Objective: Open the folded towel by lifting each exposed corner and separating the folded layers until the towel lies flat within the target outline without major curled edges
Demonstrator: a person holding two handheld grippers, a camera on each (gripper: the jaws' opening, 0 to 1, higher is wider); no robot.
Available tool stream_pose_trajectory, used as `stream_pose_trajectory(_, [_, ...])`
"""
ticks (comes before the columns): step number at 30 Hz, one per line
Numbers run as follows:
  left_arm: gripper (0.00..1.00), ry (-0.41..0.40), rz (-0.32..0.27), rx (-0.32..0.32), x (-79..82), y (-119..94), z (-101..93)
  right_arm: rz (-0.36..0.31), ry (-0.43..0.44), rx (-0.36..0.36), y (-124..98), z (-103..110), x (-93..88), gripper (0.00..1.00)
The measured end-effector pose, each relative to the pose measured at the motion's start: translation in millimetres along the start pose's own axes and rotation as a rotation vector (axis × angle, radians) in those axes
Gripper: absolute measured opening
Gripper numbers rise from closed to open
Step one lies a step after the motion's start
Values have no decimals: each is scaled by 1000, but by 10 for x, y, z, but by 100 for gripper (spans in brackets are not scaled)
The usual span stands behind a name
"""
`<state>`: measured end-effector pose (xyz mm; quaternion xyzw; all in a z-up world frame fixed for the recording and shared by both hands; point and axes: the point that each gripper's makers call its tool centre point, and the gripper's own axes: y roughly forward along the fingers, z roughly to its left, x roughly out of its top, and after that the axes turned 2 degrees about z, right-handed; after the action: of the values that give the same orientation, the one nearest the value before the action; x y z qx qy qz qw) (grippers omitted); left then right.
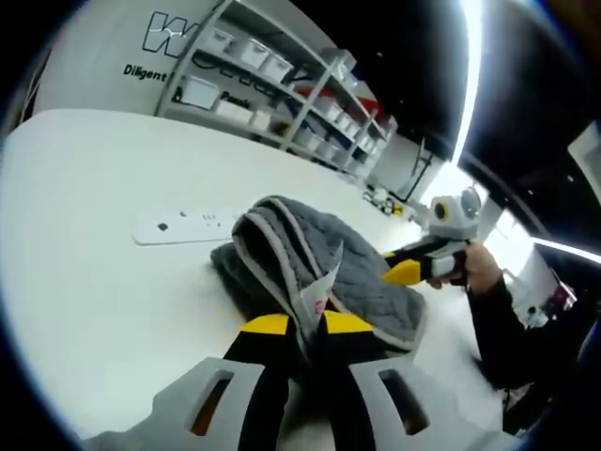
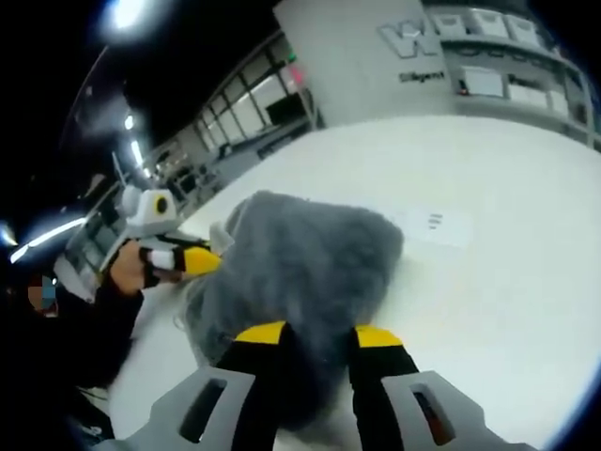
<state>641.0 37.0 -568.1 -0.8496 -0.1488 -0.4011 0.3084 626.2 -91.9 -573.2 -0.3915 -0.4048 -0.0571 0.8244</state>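
A grey quilted towel (image 1: 319,258) with a pale edge band lies bunched and partly lifted on the white table (image 1: 84,207). My left gripper (image 1: 308,324) is shut on the towel's near edge, beside a small white label. In the left gripper view my right gripper (image 1: 406,272), held by a hand, grips the towel's right edge. In the right gripper view the fuzzy grey towel (image 2: 300,263) bulges up between the jaws of my right gripper (image 2: 317,334), which is shut on it. My left gripper (image 2: 199,261) shows at the towel's left side.
A flat white power strip (image 1: 183,225) lies on the table beyond the towel, also in the right gripper view (image 2: 434,224). Shelves with white bins (image 1: 282,85) stand along the back wall. The person's dark sleeve (image 1: 512,329) is at the right.
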Motion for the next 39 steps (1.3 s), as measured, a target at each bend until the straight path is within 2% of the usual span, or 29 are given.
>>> stream_pose_trajectory(3, [8,-16,0,-4,23,0,41,3,-4,-4,4,0,1,23])
stream_pose_trajectory(19, [8,-5,19,-7,-38,-36,-31,24,-30,5,-28,86,-40,21])
stream_pose_trajectory(39, [7,-8,-2,-1,-158,-227,-129,32,-51,2,-49,242,-143,21])
